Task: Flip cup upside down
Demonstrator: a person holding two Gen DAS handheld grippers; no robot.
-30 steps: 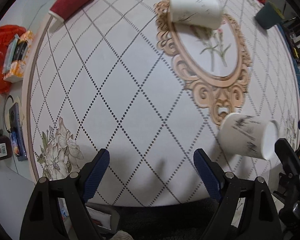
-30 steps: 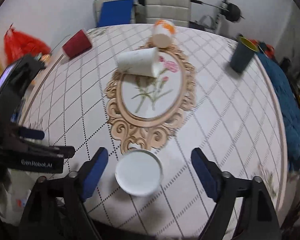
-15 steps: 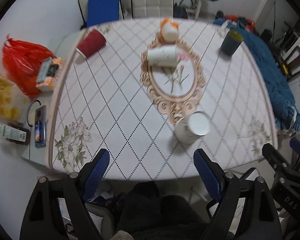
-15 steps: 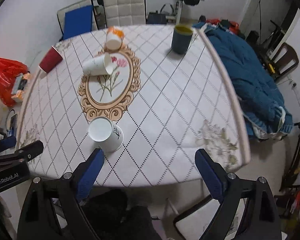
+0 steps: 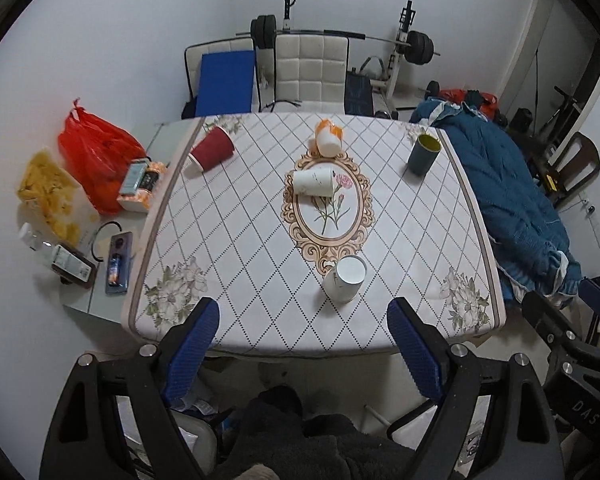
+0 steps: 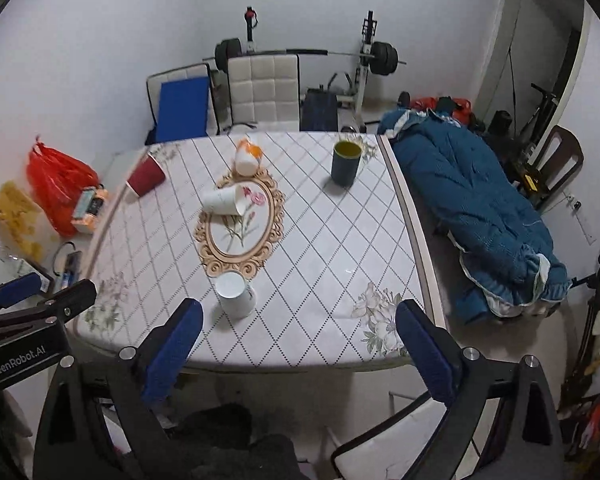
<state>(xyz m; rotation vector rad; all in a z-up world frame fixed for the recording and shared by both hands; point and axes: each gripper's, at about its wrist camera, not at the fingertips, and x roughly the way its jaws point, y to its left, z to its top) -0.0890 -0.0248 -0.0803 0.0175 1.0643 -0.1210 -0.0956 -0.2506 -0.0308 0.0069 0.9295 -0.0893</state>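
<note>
Left wrist view first: my left gripper (image 5: 303, 350) has its blue pads spread wide with nothing between them, hanging off the near edge of the table (image 5: 260, 336). Same deal on the right wrist cam, right gripper (image 6: 300, 346) splayed apart and holding nothing.

Closest thing on the tablecloth is the white cup (image 5: 345, 278), standing upside down with its flat base facing up, just at the near tip of the ornate oval print (image 5: 328, 236) (so I can't see inside it). From the right cam the same cup (image 6: 236, 294) sits just beyond my left-hand pad.

Further back, a second white paper cup (image 5: 314, 182) lies on its side on the oval, mouth toward the right; the inside looks empty. Beyond that, an orange-patterned cup (image 5: 327, 138) also looks base-up. Off to the left a red cup (image 5: 212, 153) is tipped over near the table's edge. Far right, the dark teal cup (image 6: 345, 162) stands upright with a yellowish inside; contents, can't tell.
</note>
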